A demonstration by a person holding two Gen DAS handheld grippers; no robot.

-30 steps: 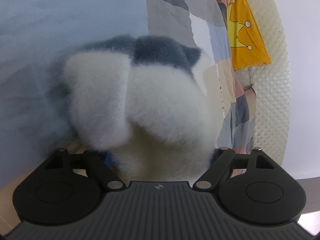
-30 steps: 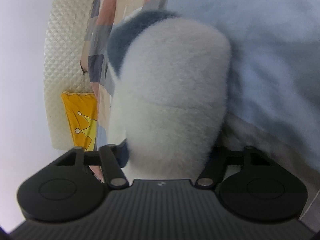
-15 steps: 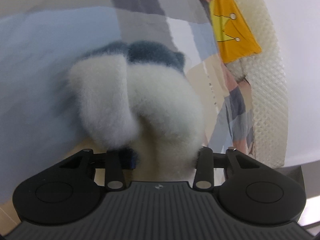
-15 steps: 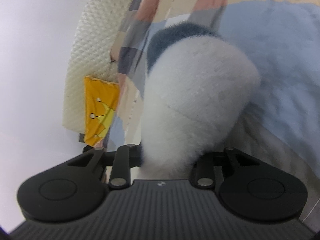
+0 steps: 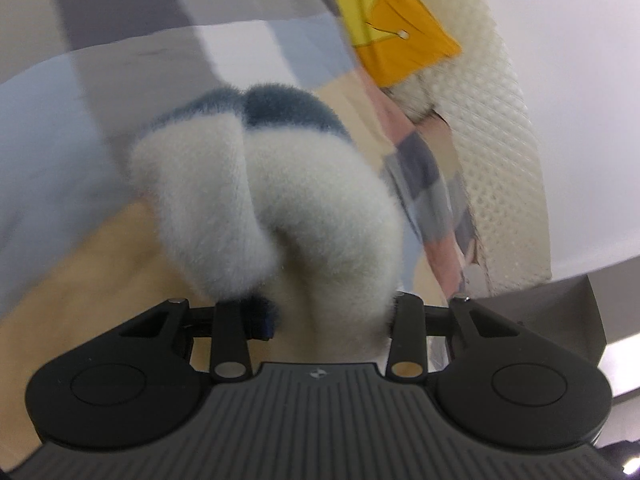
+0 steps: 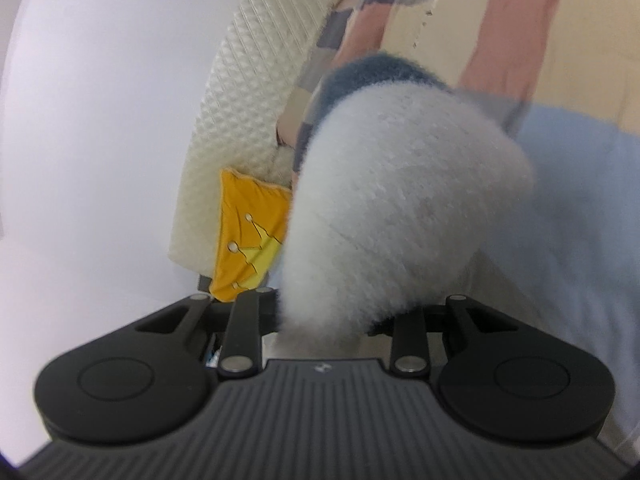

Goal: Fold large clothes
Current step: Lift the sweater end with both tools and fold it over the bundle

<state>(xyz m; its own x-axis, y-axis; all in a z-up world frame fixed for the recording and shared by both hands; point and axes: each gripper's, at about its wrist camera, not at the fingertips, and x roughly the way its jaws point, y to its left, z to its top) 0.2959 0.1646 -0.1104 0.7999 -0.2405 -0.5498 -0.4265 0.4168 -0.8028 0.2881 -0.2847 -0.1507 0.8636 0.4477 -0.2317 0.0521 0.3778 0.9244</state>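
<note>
1. Under me is a bed covered by a patchwork quilt (image 5: 132,40) in pale blue, grey, tan and pink blocks, with a white wall behind and a cream quilted headboard (image 5: 496,128) along the far edge.
2. The task's thing, a fluffy white garment (image 5: 280,208) with a dark blue band at its far end, bulges straight out of both wrist views and hides the fingertips. Whether its far end rests on the quilt I cannot tell.
3. My left gripper (image 5: 320,316) has its jaws drawn partway in and pressed on a thick bunch of the fleece, two lobes with a crease between them. A scrap of blue shows at the left finger.
4. My right gripper (image 6: 332,320) is narrowed a bit more and clamps a single rounded fold of the same garment (image 6: 400,208).
5. I judge the step in hand to be lifting the garment by two gripped points, ready to spread or fold it. To do it well I'd keep both grips firm, raise the two hands evenly, and pull them gently apart so the fabric hangs flat — the pile is bulky and could slip from the pads.
6. Around it: a yellow cushion (image 5: 392,28) with a crown design leans at the headboard, seen in the right view too (image 6: 248,236). It sits near but apart from the garment — I'd lay the fold on the open blue patch, away from it.
7. Both views are blurred, so fine edges are uncertain.
</note>
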